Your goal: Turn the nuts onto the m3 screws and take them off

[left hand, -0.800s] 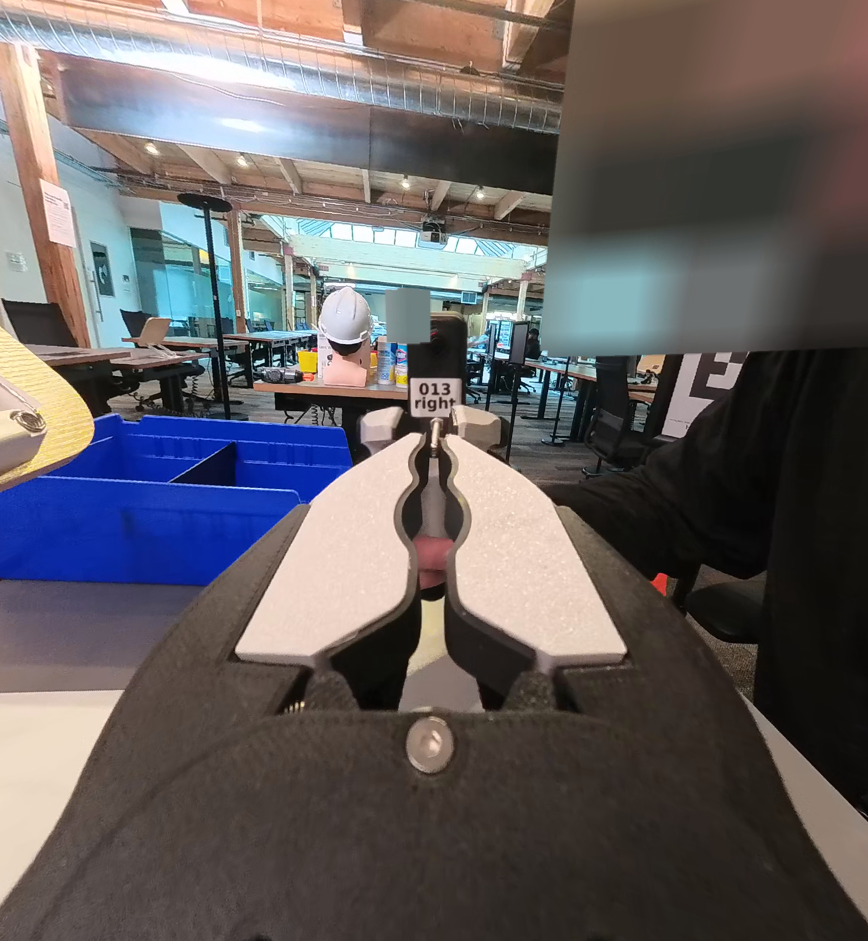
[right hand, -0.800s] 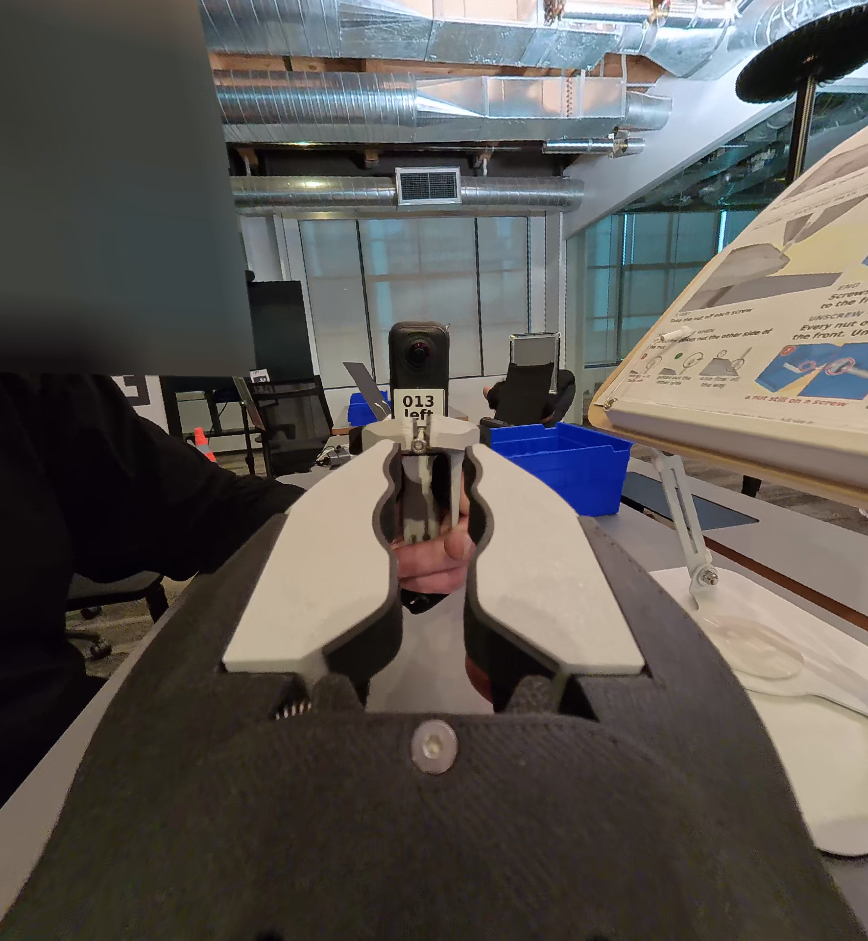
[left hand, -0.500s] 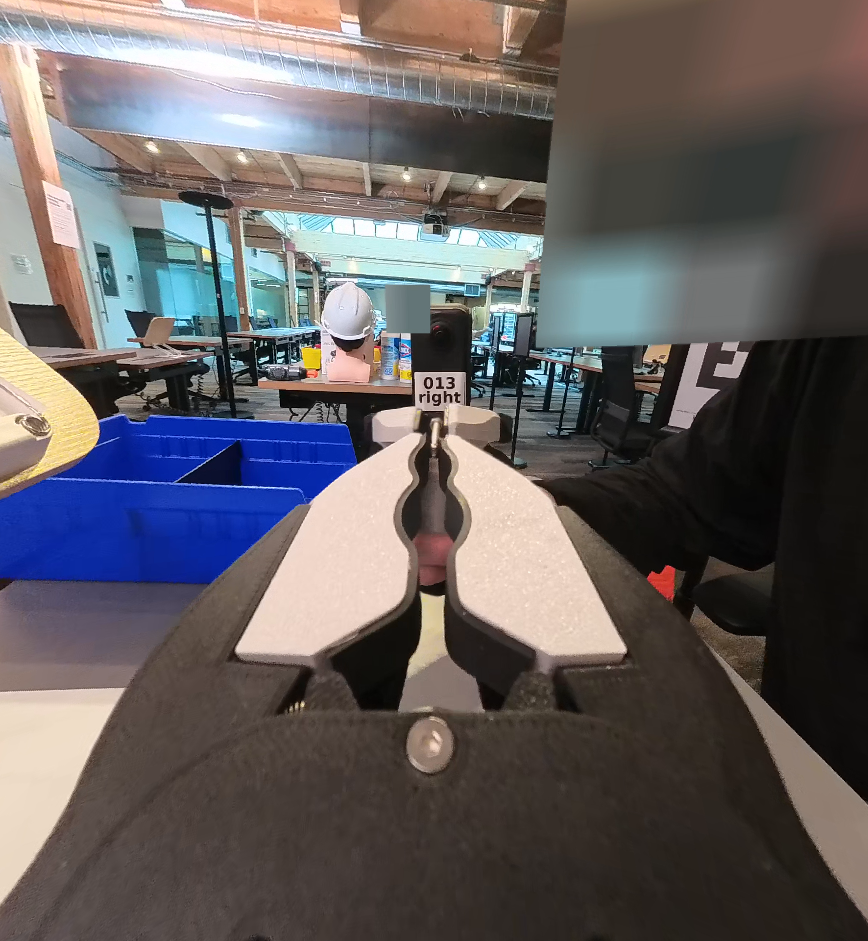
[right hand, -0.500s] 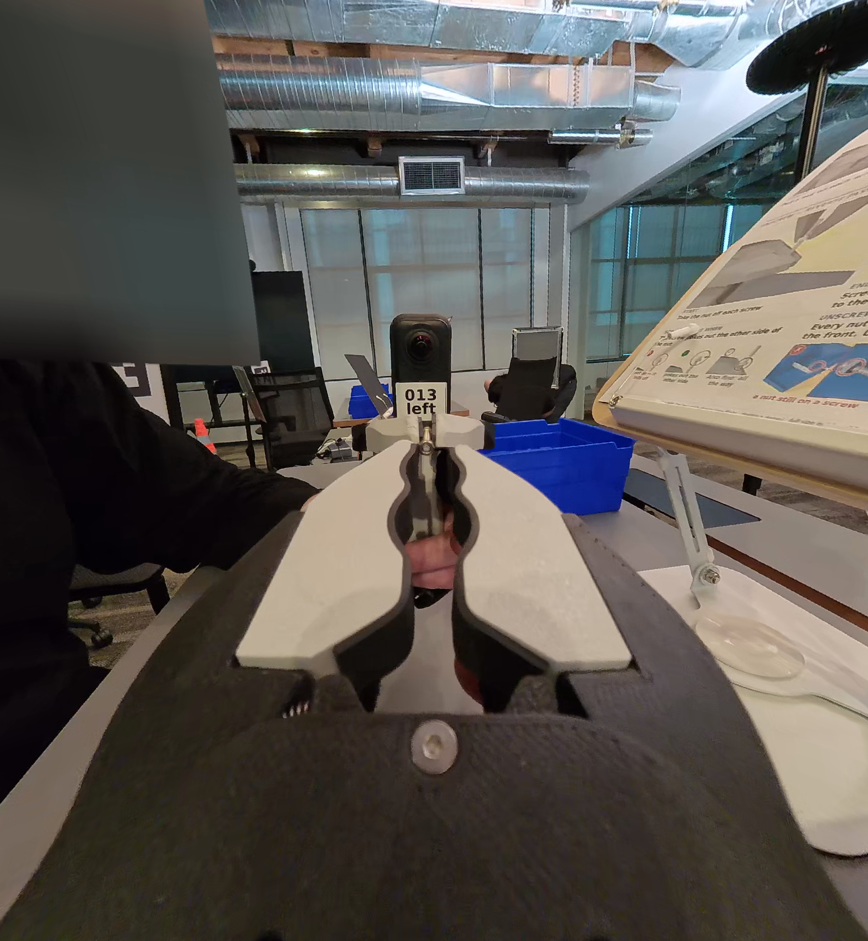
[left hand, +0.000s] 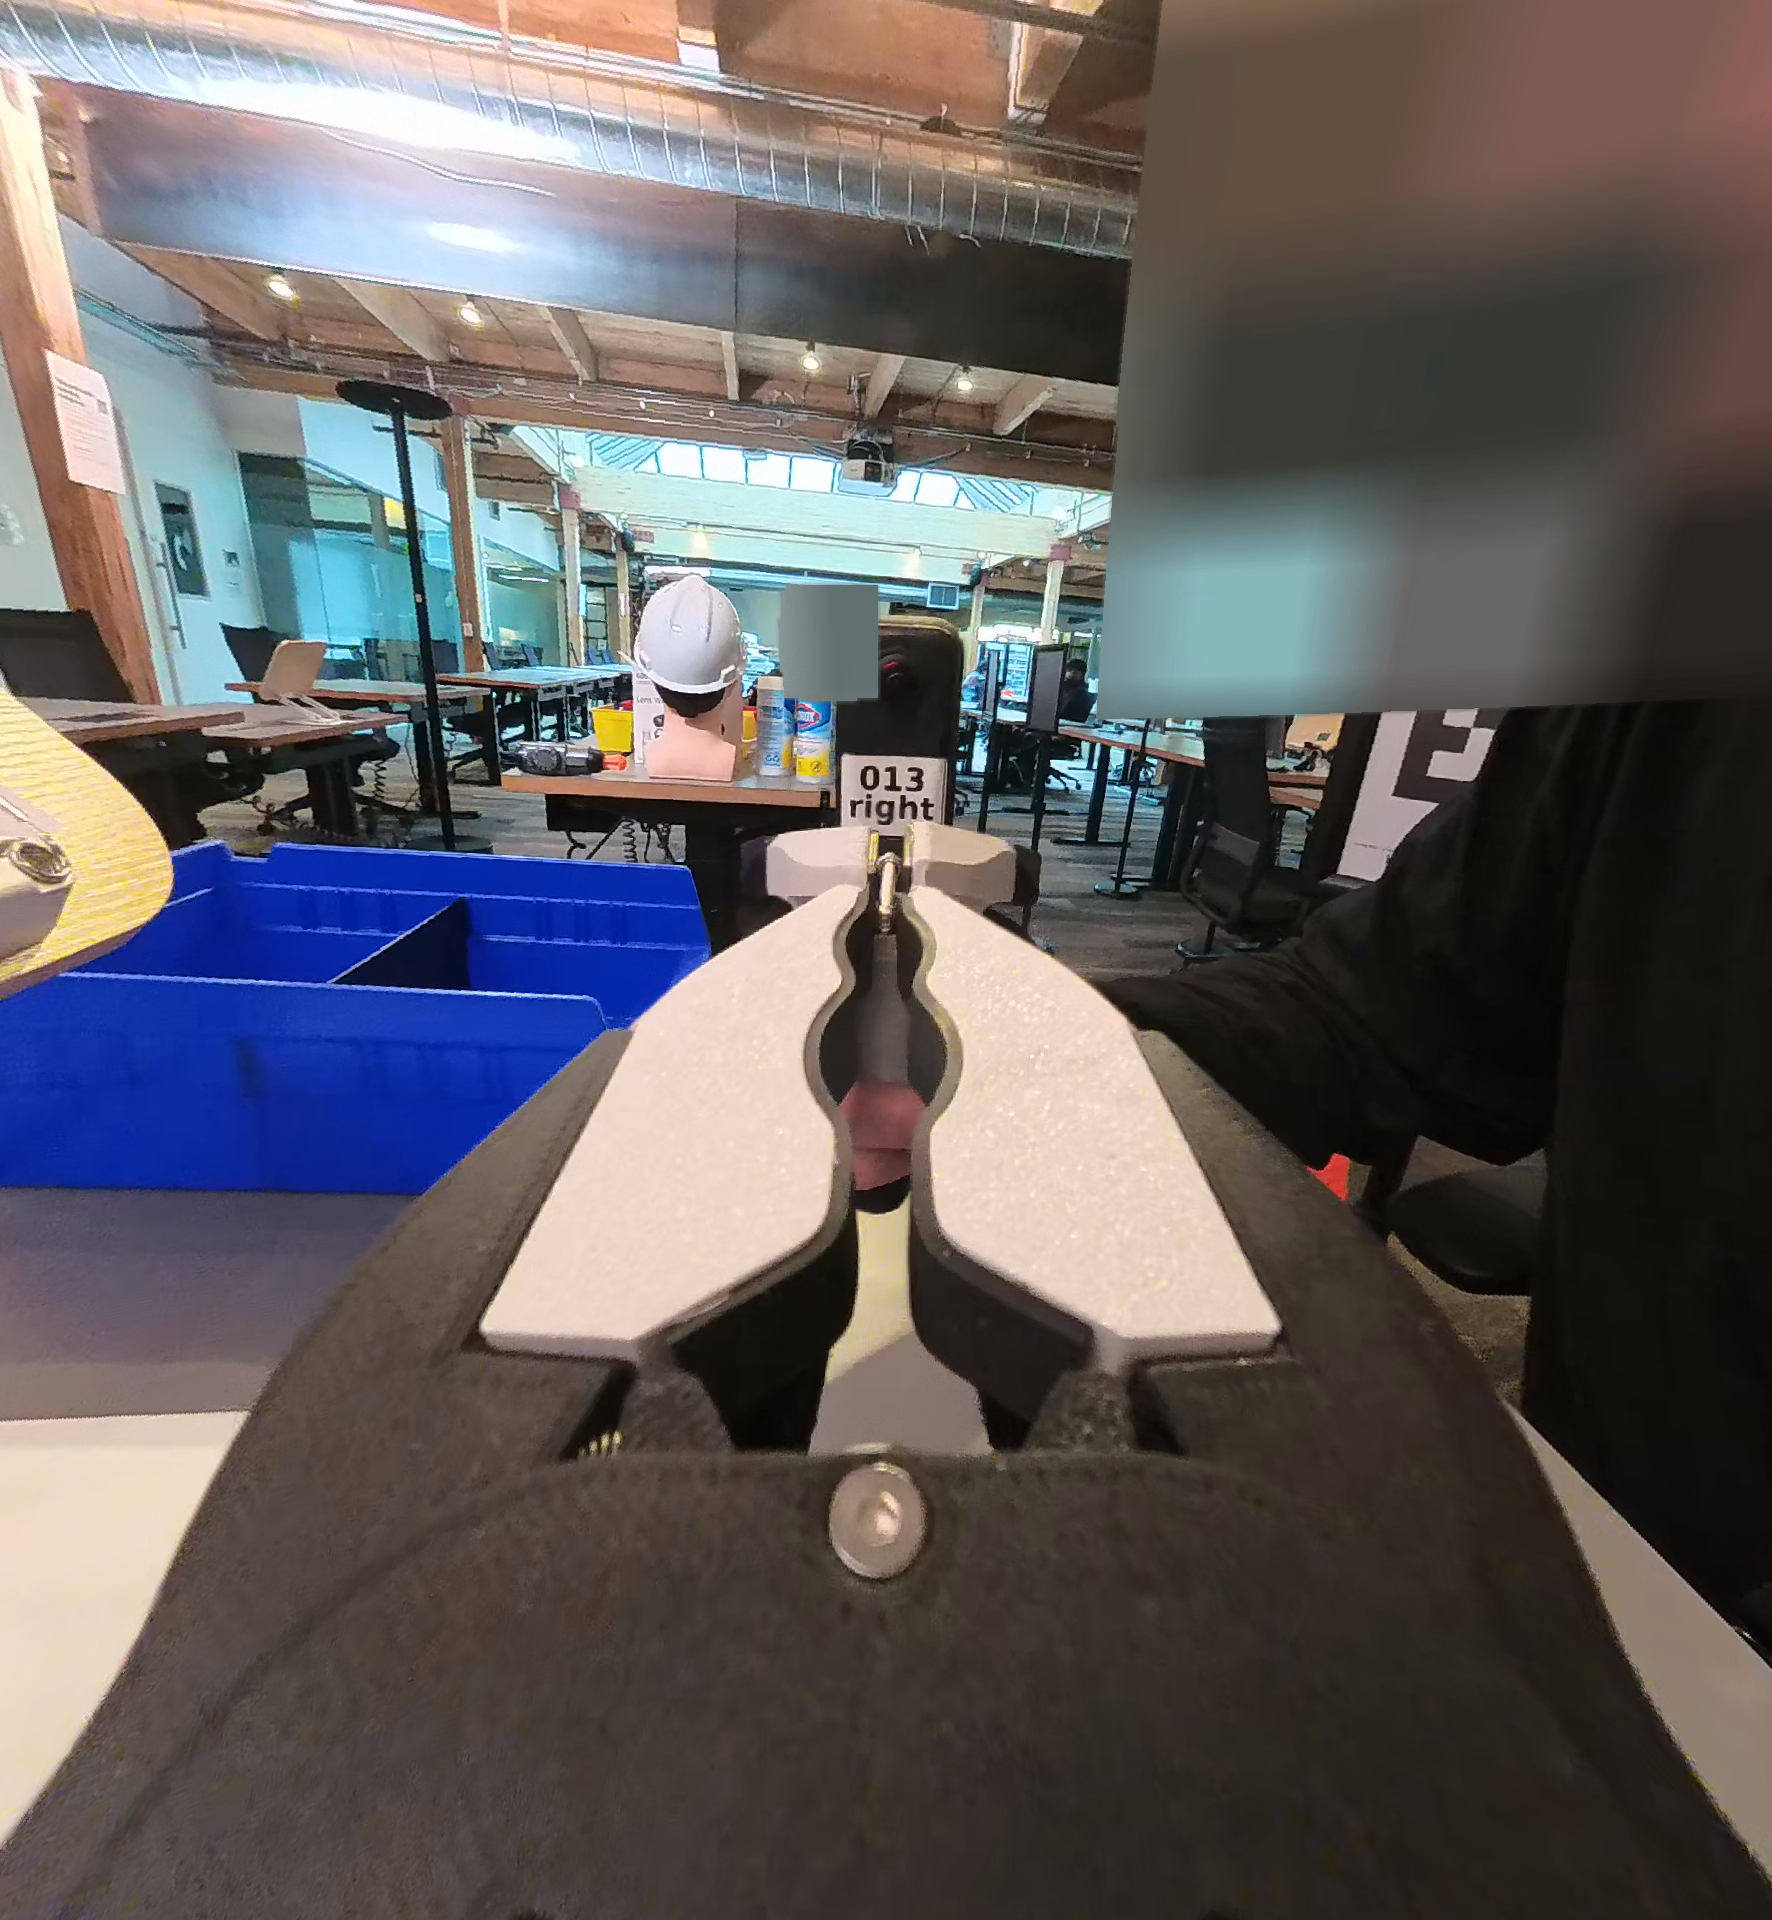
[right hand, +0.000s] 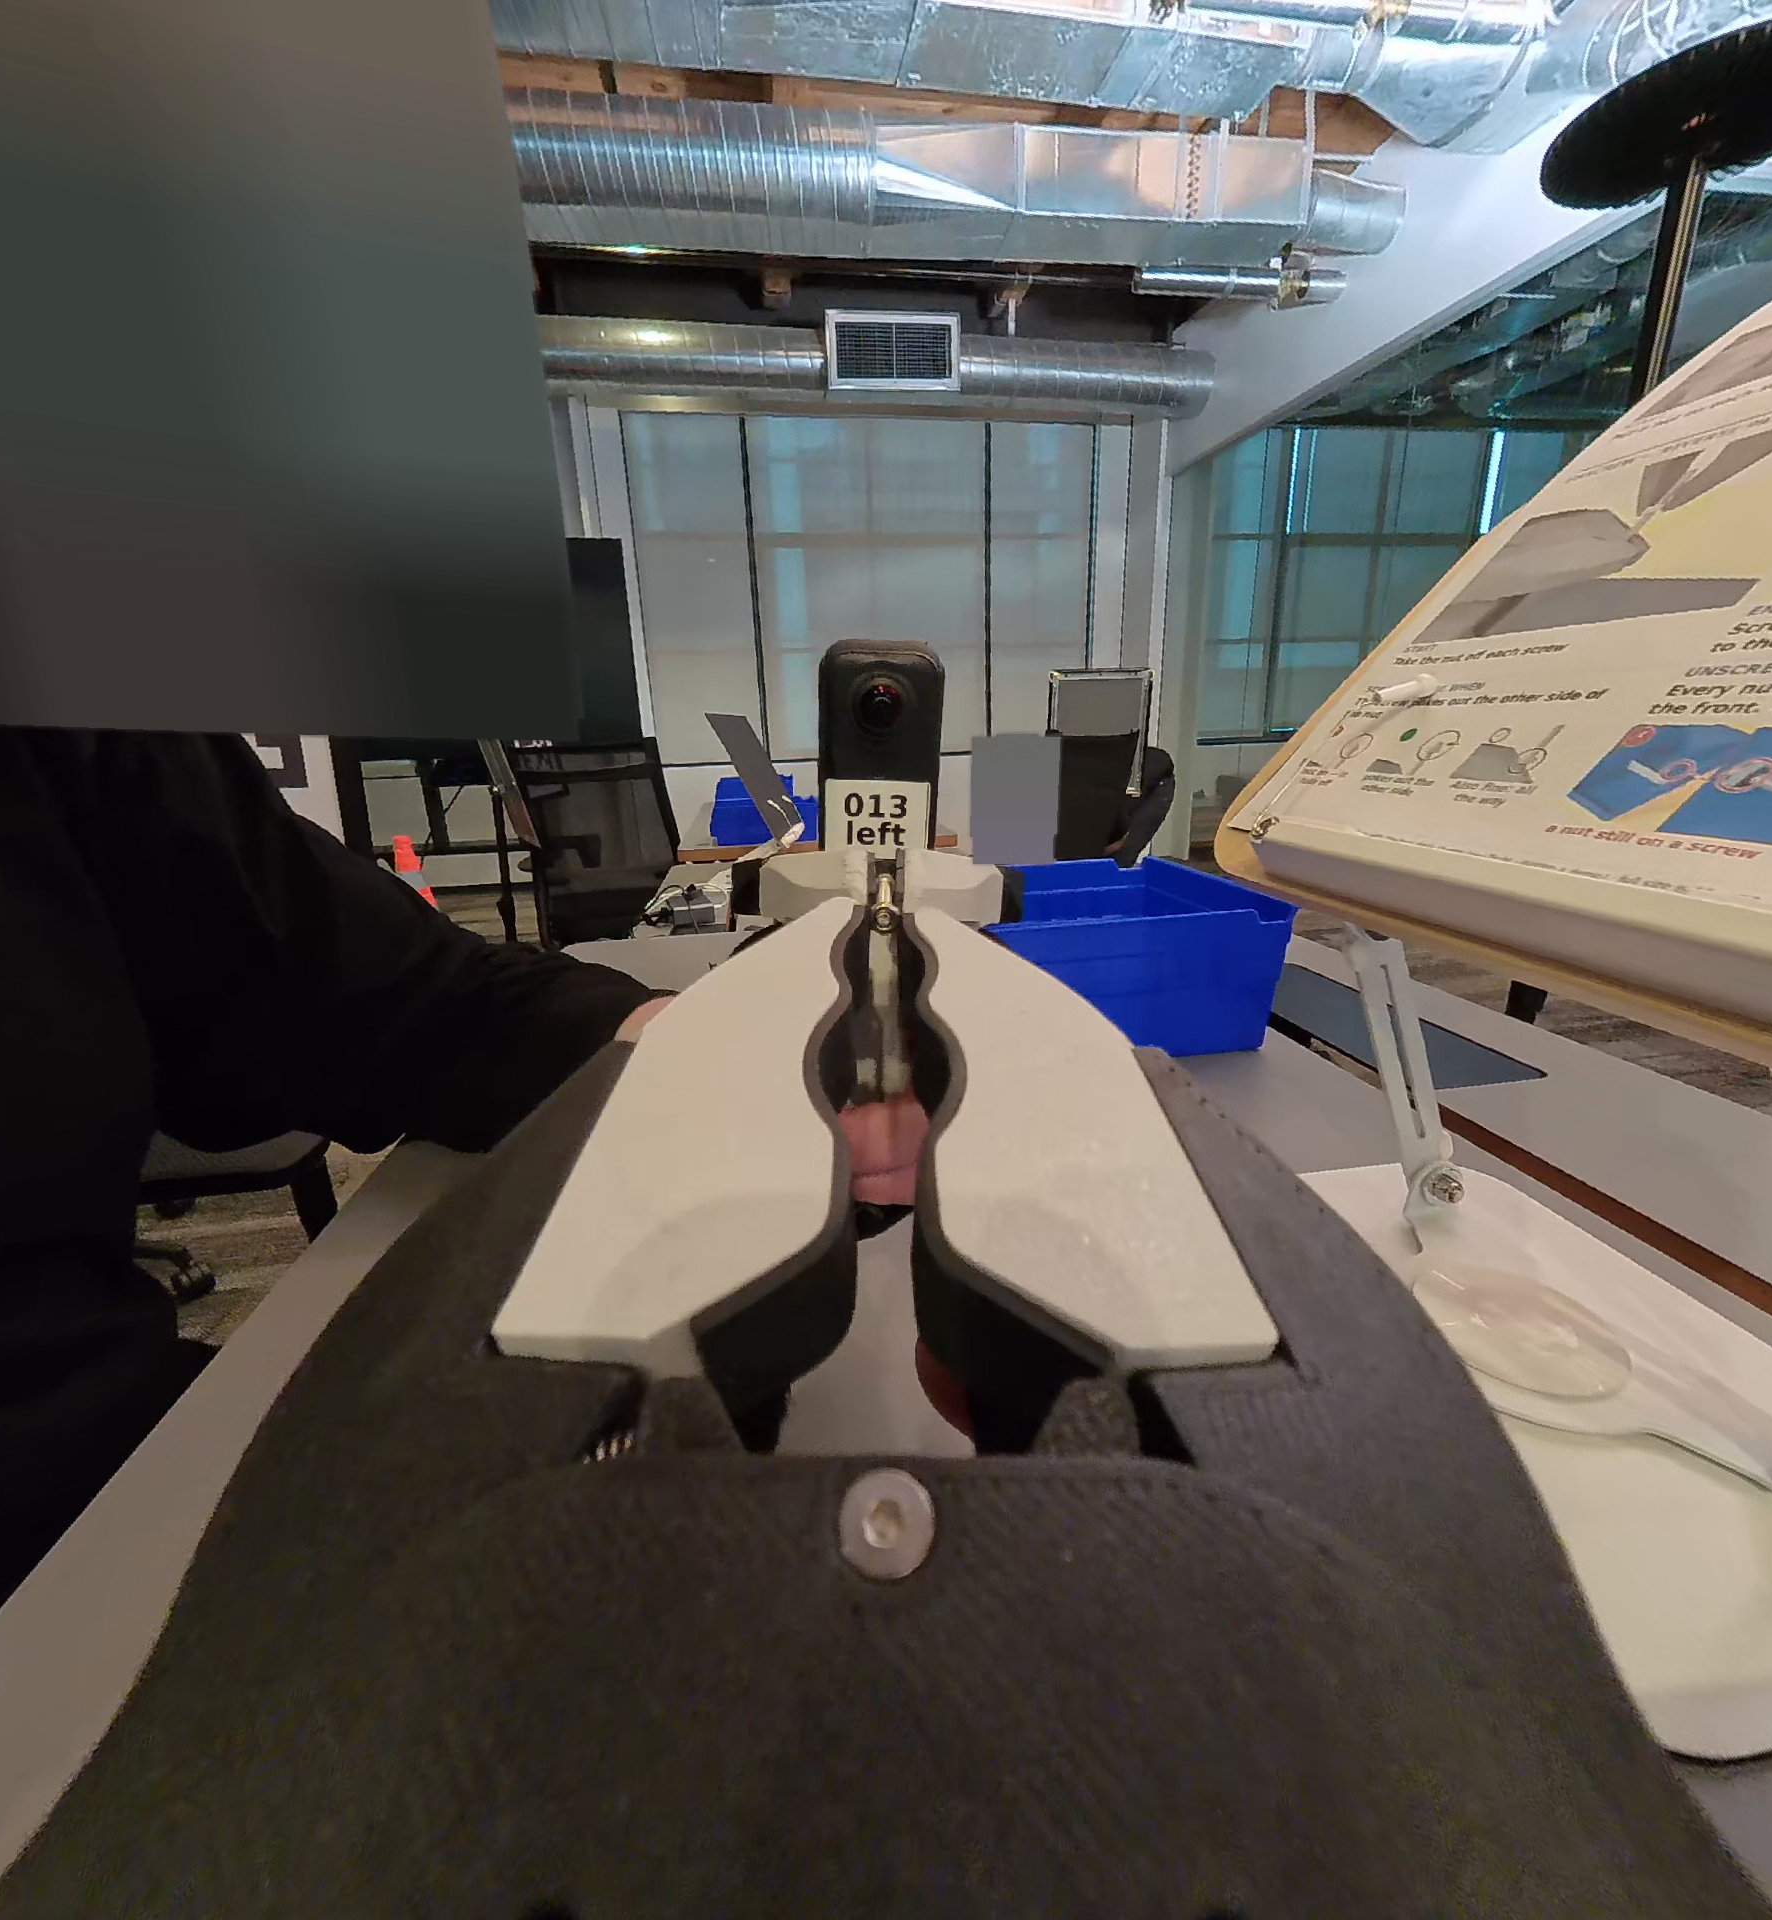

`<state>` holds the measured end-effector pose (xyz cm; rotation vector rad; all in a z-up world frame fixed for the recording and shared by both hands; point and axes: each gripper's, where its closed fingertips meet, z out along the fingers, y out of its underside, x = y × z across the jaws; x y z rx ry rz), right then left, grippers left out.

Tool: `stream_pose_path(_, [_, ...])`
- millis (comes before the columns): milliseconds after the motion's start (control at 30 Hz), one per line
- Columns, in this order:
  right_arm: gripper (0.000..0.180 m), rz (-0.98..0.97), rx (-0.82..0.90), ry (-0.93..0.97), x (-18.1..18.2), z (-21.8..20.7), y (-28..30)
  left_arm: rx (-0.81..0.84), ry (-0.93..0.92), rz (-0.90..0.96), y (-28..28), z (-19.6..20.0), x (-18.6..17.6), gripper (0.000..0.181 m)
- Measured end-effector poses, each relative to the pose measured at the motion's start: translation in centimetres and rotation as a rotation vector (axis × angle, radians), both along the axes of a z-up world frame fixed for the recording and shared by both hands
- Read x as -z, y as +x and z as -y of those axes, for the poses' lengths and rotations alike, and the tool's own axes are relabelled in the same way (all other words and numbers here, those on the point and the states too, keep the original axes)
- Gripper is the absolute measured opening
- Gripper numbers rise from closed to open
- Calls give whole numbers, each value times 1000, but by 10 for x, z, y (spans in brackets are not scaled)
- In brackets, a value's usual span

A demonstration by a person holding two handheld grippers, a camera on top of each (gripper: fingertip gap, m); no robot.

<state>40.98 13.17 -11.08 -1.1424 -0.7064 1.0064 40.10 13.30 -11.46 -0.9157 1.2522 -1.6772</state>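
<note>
Above the white table (left hand: 51, 1558), the left gripper (left hand: 889, 914) and the right gripper (right hand: 887, 914) face each other tip to tip, each with its white fingers (left hand: 716, 1122) drawn together on one end of a small screw (left hand: 887, 885) that spans the short gap between the two. At the right gripper's tips a brass-coloured piece, probably the nut (right hand: 882, 916), sits on the screw, though it is too small to be sure. A divided blue bin (left hand: 269, 1029) stands behind on the grey surface, near a tilted instruction board (right hand: 1588, 727) on a stand.
</note>
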Motion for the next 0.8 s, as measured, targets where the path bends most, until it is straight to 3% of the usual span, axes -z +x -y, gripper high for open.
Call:
stream_pose_path(267, [5,-46,-29,-33,-3,0,3,-71,126,11,-1,1,-2,21])
stream_pose_path(500, [5,-121,-101,-104,0,-2,3,-275,552,-37,1,3,4,16])
stream_pose_path(600, [5,-149,-127,-114,-3,0,3,-309,623,-62,2,1,6,17])
stream_pose_path(800, [5,-144,-149,-128,-1,1,0,-333,630,-55,2,-1,5,4])
